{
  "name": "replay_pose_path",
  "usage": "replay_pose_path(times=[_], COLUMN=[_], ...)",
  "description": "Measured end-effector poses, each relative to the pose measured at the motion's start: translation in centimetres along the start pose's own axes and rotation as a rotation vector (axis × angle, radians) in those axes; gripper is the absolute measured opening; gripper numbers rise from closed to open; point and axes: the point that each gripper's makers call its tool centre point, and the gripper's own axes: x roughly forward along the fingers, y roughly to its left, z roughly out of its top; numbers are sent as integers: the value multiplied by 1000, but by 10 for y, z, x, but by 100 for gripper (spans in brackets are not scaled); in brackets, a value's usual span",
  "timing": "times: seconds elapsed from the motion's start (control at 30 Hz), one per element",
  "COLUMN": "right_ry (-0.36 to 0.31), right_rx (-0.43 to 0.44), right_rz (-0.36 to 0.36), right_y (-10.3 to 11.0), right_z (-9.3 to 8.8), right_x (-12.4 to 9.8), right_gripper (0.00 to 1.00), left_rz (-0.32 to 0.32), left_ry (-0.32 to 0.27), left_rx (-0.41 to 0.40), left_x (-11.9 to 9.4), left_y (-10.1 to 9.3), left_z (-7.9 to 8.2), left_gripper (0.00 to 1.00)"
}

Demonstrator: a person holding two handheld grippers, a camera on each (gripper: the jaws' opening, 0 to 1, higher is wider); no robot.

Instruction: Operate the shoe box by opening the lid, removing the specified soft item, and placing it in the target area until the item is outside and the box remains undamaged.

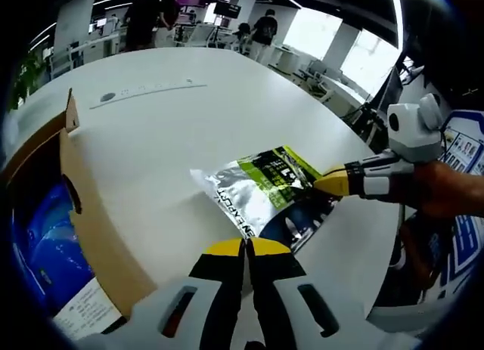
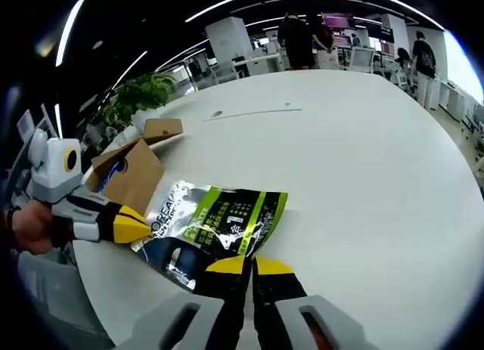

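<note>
Right gripper (image 2: 242, 265), at lower centre of the right gripper view, is pinching the edge of the foil pouch (image 2: 215, 225), which is lying flat on the white desk (image 2: 363, 153). Left gripper (image 1: 246, 248) is sitting closed and empty. Cardboard box (image 1: 83, 214) is standing open at lower left. Dragging the pouch could crease or tear it, since the grip is thin.

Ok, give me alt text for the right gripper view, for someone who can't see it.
The right gripper pinches the near edge of a silver and green pouch lying flat on a white table. The left gripper reaches in beside the pouch, in front of an open cardboard shoe box.
</note>
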Motion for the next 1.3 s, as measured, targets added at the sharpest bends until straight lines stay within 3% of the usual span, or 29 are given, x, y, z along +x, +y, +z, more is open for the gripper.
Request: replay_pose_path(times=[0.33,0.83,1.3], right_ry=[16,27,27], right_rx=[16,27,32], right_rz=[7,-1,-13], right_y=[-1,-4,-12], right_z=[-11,-16,-13], right_x=[6,10,6], right_gripper=[0,0,3], left_rz=[51,72,68], left_ry=[28,40,43], left_rx=[-13,-27,9], left_x=[8,14,13], left_y=[8,12,11], left_z=[-10,-15,-16], left_gripper=[0,0,3])
